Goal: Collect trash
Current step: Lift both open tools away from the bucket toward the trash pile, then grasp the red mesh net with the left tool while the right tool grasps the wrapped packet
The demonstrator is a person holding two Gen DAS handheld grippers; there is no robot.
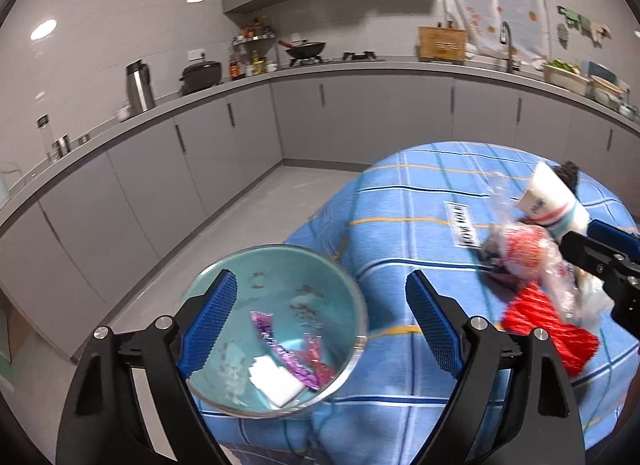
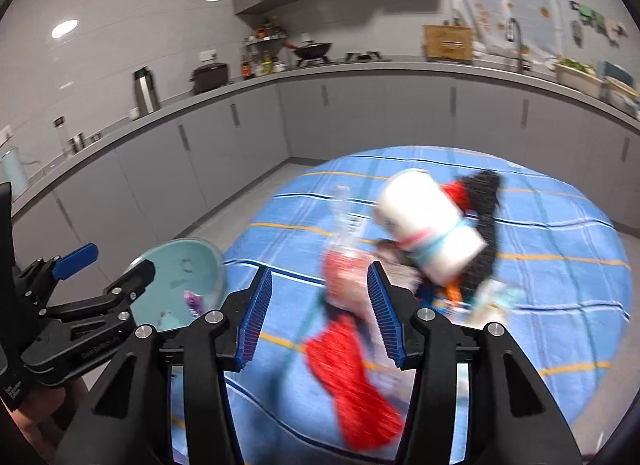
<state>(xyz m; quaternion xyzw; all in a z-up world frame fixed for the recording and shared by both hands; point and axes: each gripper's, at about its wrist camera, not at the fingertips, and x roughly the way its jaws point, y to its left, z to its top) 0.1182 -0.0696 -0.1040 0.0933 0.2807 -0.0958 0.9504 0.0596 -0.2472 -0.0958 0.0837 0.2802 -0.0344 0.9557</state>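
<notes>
Between my spread right gripper [image 2: 320, 313] fingers a blurred trash heap [image 2: 400, 261] smears across the blue tablecloth [image 2: 560, 265], its pieces hard to separate. My left gripper [image 1: 322, 321] gapes around the teal bowl [image 1: 224, 281], wrappers [image 1: 288, 349] inside.

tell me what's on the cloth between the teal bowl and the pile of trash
Only bare blue checked tablecloth: in the left wrist view nothing lies between the teal bowl and the trash pile.
</notes>
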